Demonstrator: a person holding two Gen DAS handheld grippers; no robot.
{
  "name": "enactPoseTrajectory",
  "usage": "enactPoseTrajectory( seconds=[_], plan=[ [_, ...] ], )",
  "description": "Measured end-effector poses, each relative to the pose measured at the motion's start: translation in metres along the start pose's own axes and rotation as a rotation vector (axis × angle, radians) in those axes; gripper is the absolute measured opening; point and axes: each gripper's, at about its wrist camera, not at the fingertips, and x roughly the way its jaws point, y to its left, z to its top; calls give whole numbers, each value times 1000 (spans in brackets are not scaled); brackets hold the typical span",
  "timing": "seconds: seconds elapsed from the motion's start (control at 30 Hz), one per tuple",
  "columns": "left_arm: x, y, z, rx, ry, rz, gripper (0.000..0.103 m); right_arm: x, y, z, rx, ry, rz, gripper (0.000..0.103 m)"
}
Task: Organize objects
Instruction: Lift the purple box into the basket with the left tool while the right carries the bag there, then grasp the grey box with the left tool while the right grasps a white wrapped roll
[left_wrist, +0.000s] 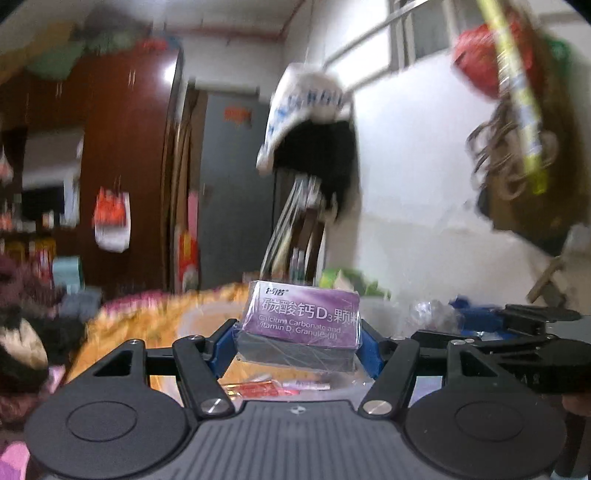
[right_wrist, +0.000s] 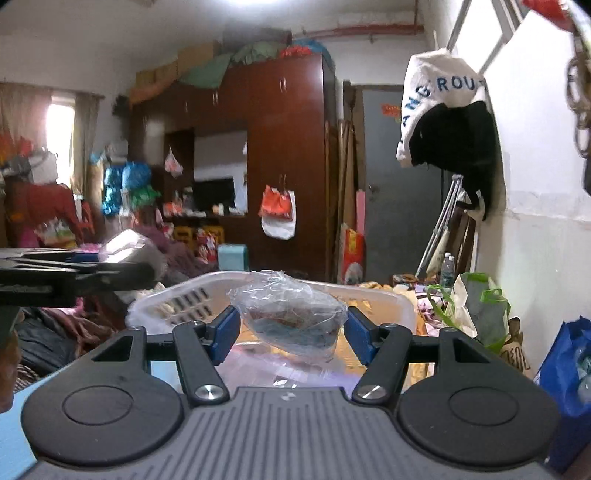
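Gripping a purple box (left_wrist: 301, 325), the left tool (left_wrist: 297, 339) hovers beside the right tool (right_wrist: 291, 328), which clasps a plastic bag (right_wrist: 291, 317) just before a white basket (right_wrist: 391, 299).

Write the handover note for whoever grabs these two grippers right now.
Left gripper: shut on the purple calcium box, held up in the air.
Right gripper: shut on a clear plastic bag with something dark inside, also lifted.
White basket sits just ahead and below, with small packets already in it.
Done: both items picked up.
Left: set each one down, probably in the basket, then release. The left view is blurred, so check before lowering.
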Motion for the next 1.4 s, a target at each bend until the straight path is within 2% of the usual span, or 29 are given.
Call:
enactPoseTrajectory(
  seconds=[0.1,0.13,0.17,0.2,0.3,0.37,0.43,0.47,0.53,0.67,0.83,1.03,1.1,1.13,1.3,1.33,1.37,1.4],
  plan=[
    [35,9,4,-81,78,-20,70,23,-4,0,-9,39,-37,67],
    [45,11,4,-98,102,-26,82,27,-4,-3,-16,45,-44,69],
    [51,12,2,-105,119,-16,96,31,-3,-5,-23,47,-49,81],
    [53,11,1,-98,123,6,99,29,-2,-7,-26,41,-64,92],
    [37,9,-6,-39,101,56,98,11,4,-15,-42,-12,-87,99],
    [5,10,-13,-17,38,50,98,-13,5,-21,-13,-66,-54,103],
    [-29,14,-30,-9,15,28,98,-39,2,-34,50,-108,0,103],
    [-41,17,-40,-6,20,27,98,-48,1,-41,68,-101,16,103],
    [-57,23,-63,11,59,62,98,-59,3,-60,71,-39,-8,103],
    [-66,43,-97,-10,134,104,98,-51,3,-87,80,93,-55,103],
    [-56,60,-112,-70,192,106,98,-38,1,-91,124,133,-69,88],
    [-40,53,-120,-49,268,105,98,-34,3,-92,106,161,-94,76],
    [-37,52,-122,-31,279,139,98,-34,4,-92,86,167,-108,57],
    [-35,52,-123,-23,293,146,98,-32,4,-92,84,176,-105,54],
    [-22,57,-121,-28,329,177,98,-32,0,-92,96,177,-89,51],
    [-19,59,-121,-40,357,168,95,-30,0,-91,96,177,-83,51],
    [-17,61,-121,-51,370,149,87,-29,-1,-91,97,178,-81,51],
    [-17,62,-122,-51,367,140,83,-29,-1,-90,94,179,-83,52]
  ],
)
